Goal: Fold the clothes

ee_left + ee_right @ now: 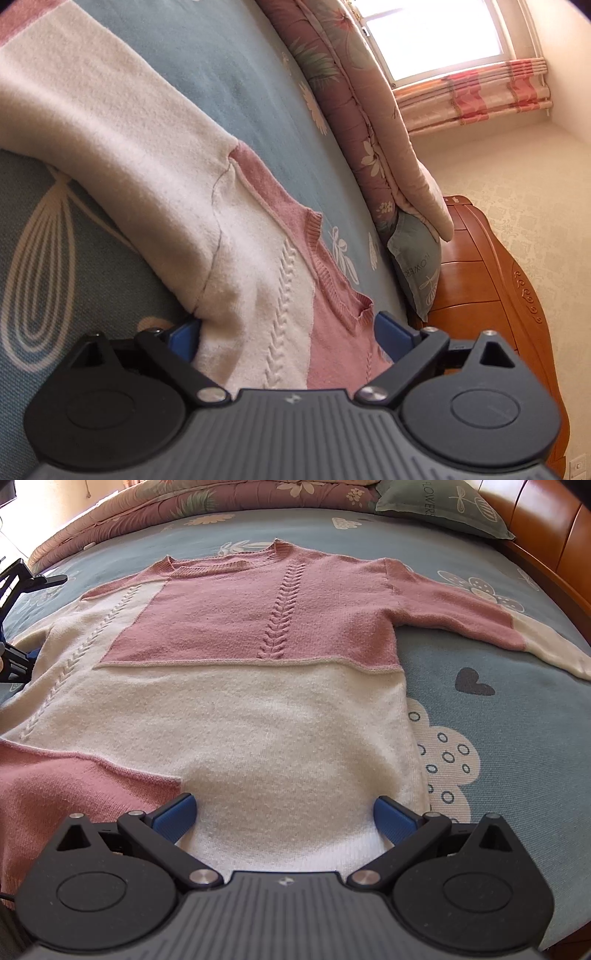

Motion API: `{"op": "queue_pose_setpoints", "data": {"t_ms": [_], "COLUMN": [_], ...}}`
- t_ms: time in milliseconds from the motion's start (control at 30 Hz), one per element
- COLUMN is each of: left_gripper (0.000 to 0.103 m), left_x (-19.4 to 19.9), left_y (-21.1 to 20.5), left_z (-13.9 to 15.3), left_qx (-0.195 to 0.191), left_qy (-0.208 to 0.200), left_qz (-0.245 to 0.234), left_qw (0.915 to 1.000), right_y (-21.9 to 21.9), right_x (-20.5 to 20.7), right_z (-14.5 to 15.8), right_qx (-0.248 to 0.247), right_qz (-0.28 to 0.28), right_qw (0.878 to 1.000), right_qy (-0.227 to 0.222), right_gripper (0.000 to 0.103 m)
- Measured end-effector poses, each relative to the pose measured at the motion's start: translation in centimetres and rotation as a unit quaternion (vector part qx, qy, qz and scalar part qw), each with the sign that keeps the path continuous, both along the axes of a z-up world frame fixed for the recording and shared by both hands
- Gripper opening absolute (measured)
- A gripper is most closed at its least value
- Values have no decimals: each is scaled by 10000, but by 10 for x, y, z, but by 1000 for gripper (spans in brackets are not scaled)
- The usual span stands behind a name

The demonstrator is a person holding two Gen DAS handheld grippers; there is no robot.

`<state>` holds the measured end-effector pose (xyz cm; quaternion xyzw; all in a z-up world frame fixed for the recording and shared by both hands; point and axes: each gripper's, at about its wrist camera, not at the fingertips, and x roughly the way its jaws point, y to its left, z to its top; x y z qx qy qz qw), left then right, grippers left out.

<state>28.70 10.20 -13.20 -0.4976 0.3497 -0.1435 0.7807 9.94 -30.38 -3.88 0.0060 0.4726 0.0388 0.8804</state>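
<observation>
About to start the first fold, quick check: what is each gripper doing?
Left gripper: open, jaws wide over the sweater shoulder, gripping nothing.
Right gripper: open over the sweater's hem, gripping nothing.

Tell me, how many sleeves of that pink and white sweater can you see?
2. One sleeve stretches out to the right across the bedsheet; the other sleeve lies spread out beside the left gripper.

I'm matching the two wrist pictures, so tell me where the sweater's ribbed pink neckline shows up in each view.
Left wrist: the neckline runs diagonally at centre, down towards the right blue finger.
Right wrist: the neckline lies at top centre, at the sweater's far end.
Shared landmark: the grey-green pillow against the wooden headboard.
</observation>
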Motion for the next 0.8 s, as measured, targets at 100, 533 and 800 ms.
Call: {"op": "queue_pose_setpoints", "data": {"t_ms": [100,533,800], "left_gripper": [94,95,93], "left_x": [-6,-45,-14], "left_y": [13,85,-23], "left_z": [1,78,39], "left_qx": [-560,-17,1203], "left_qy": [26,-534,117], "left_qz": [37,309,-988], "left_qw": [9984,9981,9877], "right_y": [0,2,2], "right_x": [-1,-3,-3], "right_z": [0,-1,0], "right_qx": [5,-44,-52], "right_qz": [13,-6,-19], "right_qw": [10000,10000,10000], "right_qy": [-1,-37,-25], "right_gripper": [103,103,103]}}
